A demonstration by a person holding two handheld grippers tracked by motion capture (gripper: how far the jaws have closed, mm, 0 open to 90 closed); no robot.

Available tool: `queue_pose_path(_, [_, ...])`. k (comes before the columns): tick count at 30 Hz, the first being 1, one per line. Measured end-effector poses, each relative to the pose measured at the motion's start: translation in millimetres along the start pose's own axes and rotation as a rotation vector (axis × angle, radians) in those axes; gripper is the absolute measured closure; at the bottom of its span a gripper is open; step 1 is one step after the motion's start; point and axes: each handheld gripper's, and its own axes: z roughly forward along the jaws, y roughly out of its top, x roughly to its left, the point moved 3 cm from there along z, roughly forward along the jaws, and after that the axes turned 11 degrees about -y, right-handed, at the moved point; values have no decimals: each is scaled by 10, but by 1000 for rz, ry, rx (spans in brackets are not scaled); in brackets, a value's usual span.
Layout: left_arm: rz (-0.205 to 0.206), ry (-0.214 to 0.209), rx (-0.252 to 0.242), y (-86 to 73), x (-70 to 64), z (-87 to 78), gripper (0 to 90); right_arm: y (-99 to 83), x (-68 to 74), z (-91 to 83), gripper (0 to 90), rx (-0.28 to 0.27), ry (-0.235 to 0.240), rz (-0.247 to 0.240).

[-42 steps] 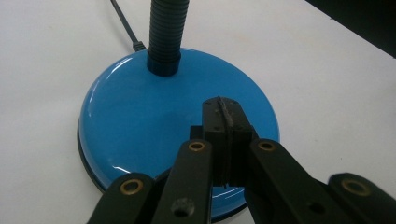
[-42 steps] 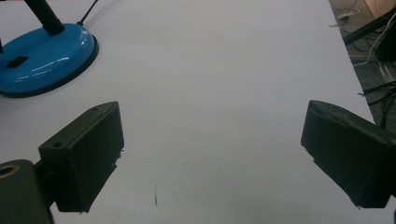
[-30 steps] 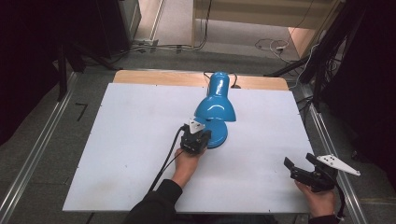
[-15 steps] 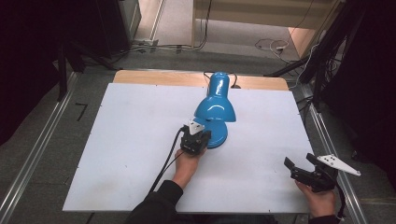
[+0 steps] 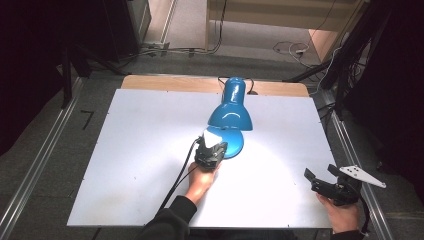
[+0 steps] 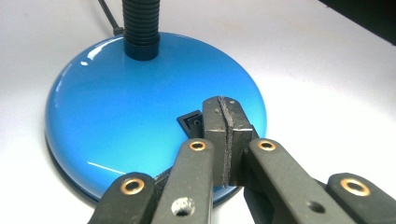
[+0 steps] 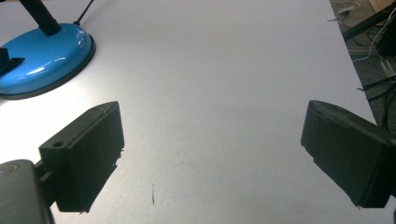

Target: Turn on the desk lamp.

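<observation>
Change: against the earlier frames I find my grippers and the lamp [image 5: 227, 112] in the same places; the new thing is a bright pool of light on the table [image 5: 140, 150] around the base [image 6: 140, 112].
Left gripper [image 6: 227, 122]: jaws pressed together, holding nothing, tips on the base at the switch [image 6: 192, 122].
Right gripper [image 5: 320, 180]: jaws wide apart, holding nothing, near the table's right front edge, well apart from the lamp.
Lamp position: mid-table towards the far edge, shade [image 5: 230, 117] bent over its base.
Step in hand: I judge it to be pressing the switch.
Method: I keep the closed tips square on the rocker and push straight down, lightly, so the base does not slide; then lift clear.
Containers: I see none on the table.
</observation>
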Motion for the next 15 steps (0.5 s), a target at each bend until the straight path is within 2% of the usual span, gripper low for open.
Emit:
queue_pose_path(12, [-52,-35,-6,11,40,-3,900,-7,-4,5,44,7,8,10])
queue_pose_path(15, [-53,-29,-5,15,48,-10,900,-6,-8,4,44,6,7,11])
